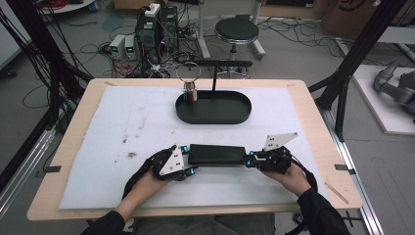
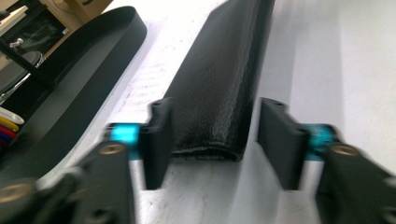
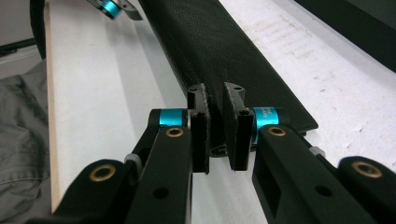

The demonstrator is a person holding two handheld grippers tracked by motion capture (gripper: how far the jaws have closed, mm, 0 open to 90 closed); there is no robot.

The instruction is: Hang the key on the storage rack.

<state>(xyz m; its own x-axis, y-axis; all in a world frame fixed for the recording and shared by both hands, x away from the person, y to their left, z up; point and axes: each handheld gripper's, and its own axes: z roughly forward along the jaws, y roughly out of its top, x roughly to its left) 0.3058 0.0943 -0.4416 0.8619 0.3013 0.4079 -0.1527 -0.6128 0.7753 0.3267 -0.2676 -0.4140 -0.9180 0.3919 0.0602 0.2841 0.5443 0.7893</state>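
Table [image 1: 313, 147]: white mat under everything.
Tray [image 1: 214, 117]: black, oval, far side, well apart from my work.
Pouch [image 1: 217, 154]: long black case, flat on the mat between my hands.
Right gripper [image 3: 218, 128]: my jaws pinch the pouch's end.
Left gripper [image 2: 212, 140]: my jaws stand wide, straddling the other end, unclamped.
Risk: lifting one-handed, I think the pouch would sag or slip.
Writing: none legible.

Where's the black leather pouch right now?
In the high view the black pouch lies near the table's front edge, between the left gripper and right gripper, nearer than the oval tray.
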